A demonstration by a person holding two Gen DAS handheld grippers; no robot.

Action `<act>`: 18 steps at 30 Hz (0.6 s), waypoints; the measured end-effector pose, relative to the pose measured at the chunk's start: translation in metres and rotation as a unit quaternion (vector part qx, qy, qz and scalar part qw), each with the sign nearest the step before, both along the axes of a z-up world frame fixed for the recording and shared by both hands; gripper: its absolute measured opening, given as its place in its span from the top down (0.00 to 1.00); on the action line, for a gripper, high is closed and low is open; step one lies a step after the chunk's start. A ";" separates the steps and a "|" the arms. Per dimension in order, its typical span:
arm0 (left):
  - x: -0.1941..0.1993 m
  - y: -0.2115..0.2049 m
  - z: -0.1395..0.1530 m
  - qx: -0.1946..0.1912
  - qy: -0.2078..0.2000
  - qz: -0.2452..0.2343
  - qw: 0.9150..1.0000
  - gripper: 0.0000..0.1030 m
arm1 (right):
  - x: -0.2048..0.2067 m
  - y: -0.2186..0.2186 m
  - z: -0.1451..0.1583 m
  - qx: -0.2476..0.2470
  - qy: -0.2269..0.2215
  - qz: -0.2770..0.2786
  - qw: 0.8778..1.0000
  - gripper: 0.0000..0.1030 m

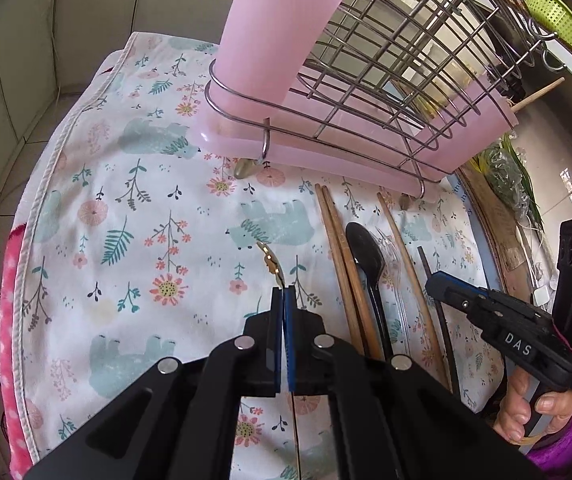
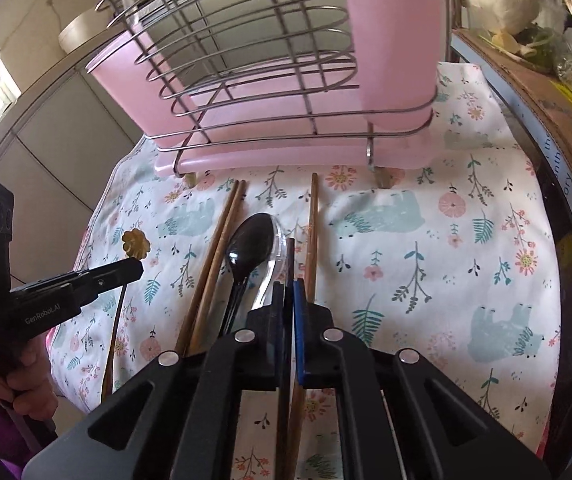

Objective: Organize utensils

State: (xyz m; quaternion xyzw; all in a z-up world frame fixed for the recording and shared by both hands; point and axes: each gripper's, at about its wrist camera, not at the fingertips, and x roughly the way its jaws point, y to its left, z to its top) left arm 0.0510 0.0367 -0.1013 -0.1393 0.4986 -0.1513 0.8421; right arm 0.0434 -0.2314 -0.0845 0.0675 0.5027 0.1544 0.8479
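Your left gripper (image 1: 283,289) is clamped on a gold flower-ended utensil (image 2: 136,243), held above the cloth (image 1: 133,200) left of the row. Your right gripper (image 2: 289,284) is closed on a dark chopstick (image 2: 290,256), which runs between its jaws, beside the black spoon (image 2: 250,250) and brown chopsticks (image 2: 221,236). The pink rack (image 2: 269,80) stands just beyond both.

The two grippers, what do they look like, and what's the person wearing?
Both are matte black handheld tools with angular linkage arms and round silver rivets. The left gripper and right gripper each have one black finger pad and one blue. The left's side reads "GenRobot.AI"; the right's carries white "DAS" letter beads on a pink cord. A boxy black block stands on top of each. The sleeve is purple.
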 end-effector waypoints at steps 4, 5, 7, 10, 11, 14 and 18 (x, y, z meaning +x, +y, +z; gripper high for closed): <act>0.001 -0.003 -0.001 0.008 0.003 -0.004 1.000 0.99 | 0.006 -0.019 -0.010 0.014 0.024 -0.029 0.999 0.95; 0.001 -0.004 -0.002 0.010 0.004 -0.005 1.000 0.99 | 0.007 -0.023 -0.013 0.021 0.034 -0.033 0.999 0.95; 0.002 -0.006 -0.004 0.017 0.007 -0.008 1.000 0.99 | 0.008 -0.027 -0.018 0.017 0.042 -0.039 0.998 0.95; 0.004 -0.009 -0.007 0.028 0.013 -0.012 0.999 0.99 | 0.011 -0.028 -0.025 0.007 0.055 -0.035 0.998 0.95; 0.005 -0.010 -0.009 0.031 0.016 -0.013 0.999 0.99 | 0.013 -0.026 -0.026 0.005 0.056 -0.033 0.998 0.95; 0.007 -0.013 -0.012 0.042 0.024 -0.018 0.999 0.99 | 0.018 -0.021 -0.028 -0.012 0.057 -0.025 0.998 0.95; 0.013 -0.018 -0.014 0.058 0.038 -0.032 0.997 0.99 | 0.023 -0.011 -0.028 -0.039 0.063 -0.007 0.997 0.95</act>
